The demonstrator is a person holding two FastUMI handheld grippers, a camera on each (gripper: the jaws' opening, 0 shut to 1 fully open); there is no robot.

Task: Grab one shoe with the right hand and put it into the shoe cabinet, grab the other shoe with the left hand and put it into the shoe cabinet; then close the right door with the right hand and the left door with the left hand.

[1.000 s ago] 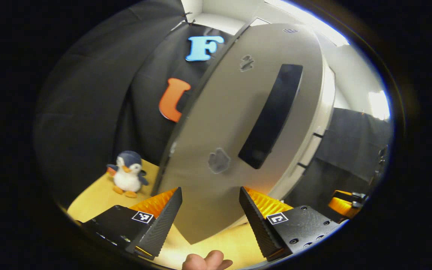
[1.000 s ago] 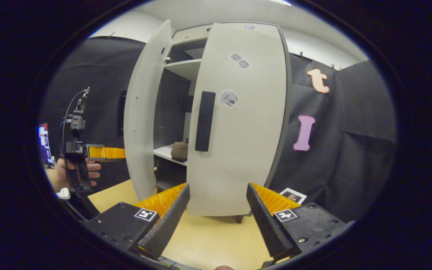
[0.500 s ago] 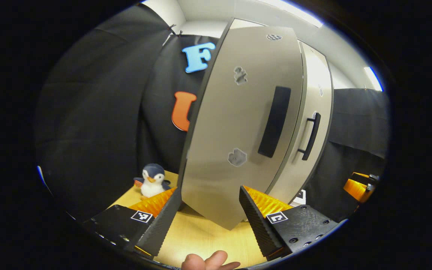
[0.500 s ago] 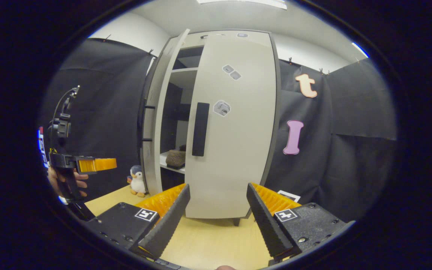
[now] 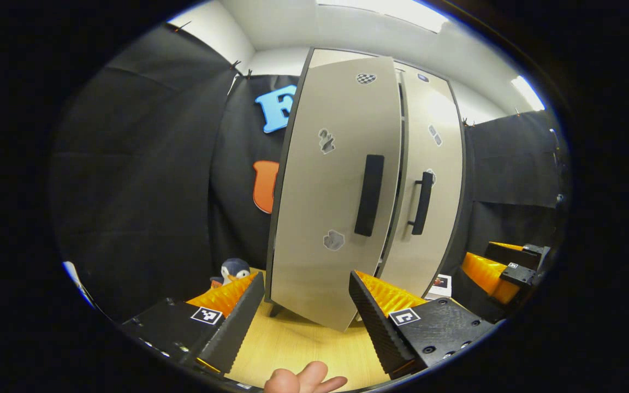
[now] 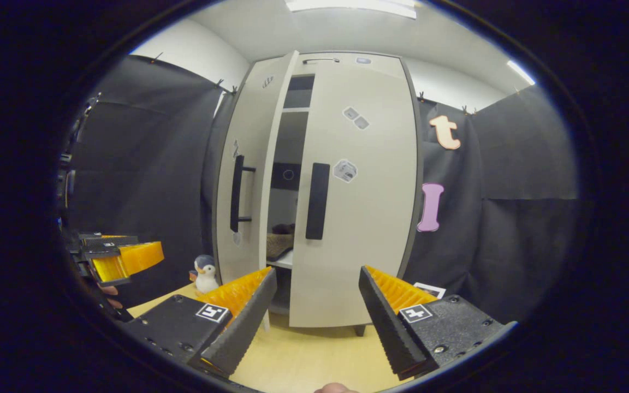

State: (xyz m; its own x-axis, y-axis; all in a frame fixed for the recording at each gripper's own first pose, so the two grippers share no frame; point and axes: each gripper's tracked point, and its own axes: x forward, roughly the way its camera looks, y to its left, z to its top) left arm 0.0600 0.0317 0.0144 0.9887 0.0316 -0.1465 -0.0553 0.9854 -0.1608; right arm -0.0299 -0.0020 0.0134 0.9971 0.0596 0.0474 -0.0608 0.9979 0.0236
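The pale grey shoe cabinet [image 6: 347,82] stands on a wooden floor. Its right door [image 6: 358,191] looks closed against the frame. The left door [image 5: 336,191] hangs a little ajar, its dark handle [image 5: 369,194] facing me. Through the narrow gap a brown shoe [image 6: 280,243] lies on a shelf. My left gripper [image 5: 306,311] is open and empty, a short way in front of the left door. My right gripper [image 6: 317,316] is open and empty too, facing the right door from farther back. The left gripper [image 6: 123,259] also appears in the right gripper view, left of the cabinet.
A toy penguin [image 6: 204,273] sits on the floor beside the cabinet's left side. A small printed card [image 6: 429,289] lies by the cabinet's right foot. Black cloth walls close in on both sides. A fingertip [image 5: 303,379] pokes in at the bottom edge.
The left door has swung from wide open to nearly closed. Both grippers have drawn back from the cabinet, and the left gripper has dropped lower.
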